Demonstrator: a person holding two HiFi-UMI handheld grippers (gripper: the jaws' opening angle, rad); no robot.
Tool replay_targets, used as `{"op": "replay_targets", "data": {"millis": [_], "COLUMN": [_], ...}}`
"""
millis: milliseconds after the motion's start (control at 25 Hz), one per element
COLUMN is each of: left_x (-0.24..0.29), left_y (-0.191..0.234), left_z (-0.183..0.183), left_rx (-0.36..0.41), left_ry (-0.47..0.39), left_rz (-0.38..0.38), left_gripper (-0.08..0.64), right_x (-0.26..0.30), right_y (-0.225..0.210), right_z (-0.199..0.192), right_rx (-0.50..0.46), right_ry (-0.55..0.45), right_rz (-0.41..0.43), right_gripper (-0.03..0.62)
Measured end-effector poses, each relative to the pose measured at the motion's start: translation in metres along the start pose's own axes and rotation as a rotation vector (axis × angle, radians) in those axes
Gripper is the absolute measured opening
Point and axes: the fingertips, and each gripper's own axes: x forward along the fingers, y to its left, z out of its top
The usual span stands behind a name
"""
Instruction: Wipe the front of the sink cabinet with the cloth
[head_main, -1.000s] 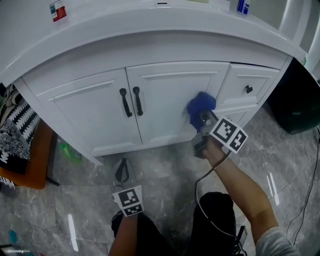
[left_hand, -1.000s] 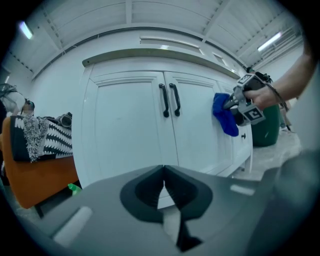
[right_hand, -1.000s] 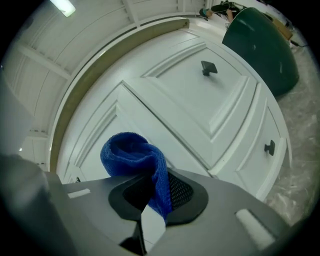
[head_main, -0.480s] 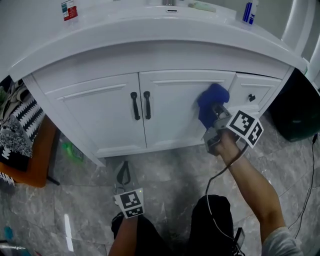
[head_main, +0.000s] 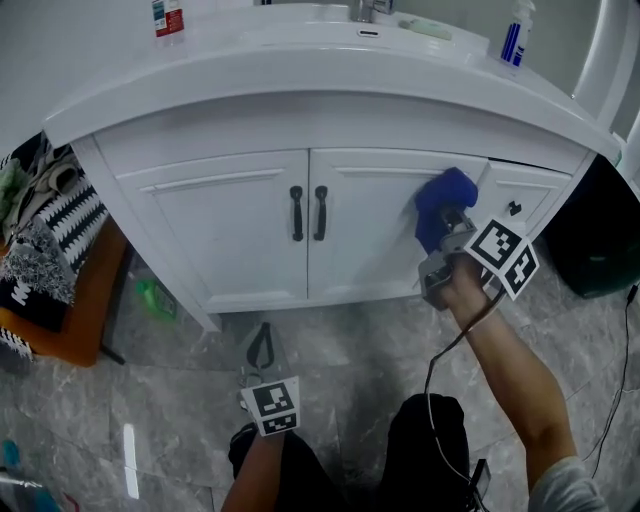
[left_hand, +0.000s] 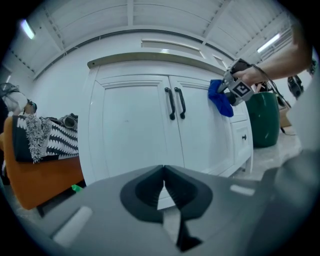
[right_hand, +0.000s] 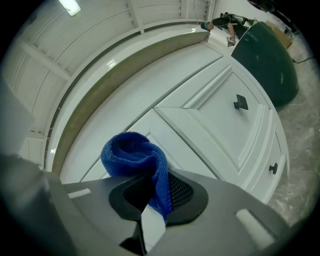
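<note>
The white sink cabinet (head_main: 230, 240) has two doors with black handles (head_main: 308, 212) and small drawers on its right side. A blue cloth (head_main: 443, 203) is bunched against the upper right corner of the right door. My right gripper (head_main: 445, 232) is shut on the blue cloth (right_hand: 137, 162), which presses on the door panel (right_hand: 200, 125). From the left gripper view, the cloth (left_hand: 220, 97) shows on the cabinet front (left_hand: 130, 135). My left gripper (head_main: 261, 345) hangs low over the floor before the cabinet, jaws shut and empty (left_hand: 163, 186).
Bottles stand on the countertop (head_main: 330, 50). An orange seat (head_main: 65, 300) with patterned fabric sits left of the cabinet. A dark green bin (head_main: 600, 220) stands at the right. A green item (head_main: 155, 297) lies on the marble floor (head_main: 180, 400). A cable trails from my right gripper.
My right gripper has carried the cloth rightward and up along the right door. The head view has shifted, showing more of the countertop. My left gripper stays low.
</note>
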Motion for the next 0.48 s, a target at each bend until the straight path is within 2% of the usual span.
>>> {"op": "replay_targets", "data": {"millis": [360,480], "left_x": [-0.011,-0.015], "left_y": [0.015,0.027], "left_z": [0.005,0.007], "left_rx": [-0.014,-0.026], "left_ry": [-0.021,-0.030], "left_rz": [0.013,0.027], "left_gripper": [0.011,0.011], "right_x": [0.012,0.018], "right_y": [0.076,0.103], "right_z": [-0.041,-0.068], "right_rx": [-0.056,-0.075], "right_ry": [0.040,0.099], "right_rz": [0.100,0.158], "right_gripper": [0.051,0.052]}}
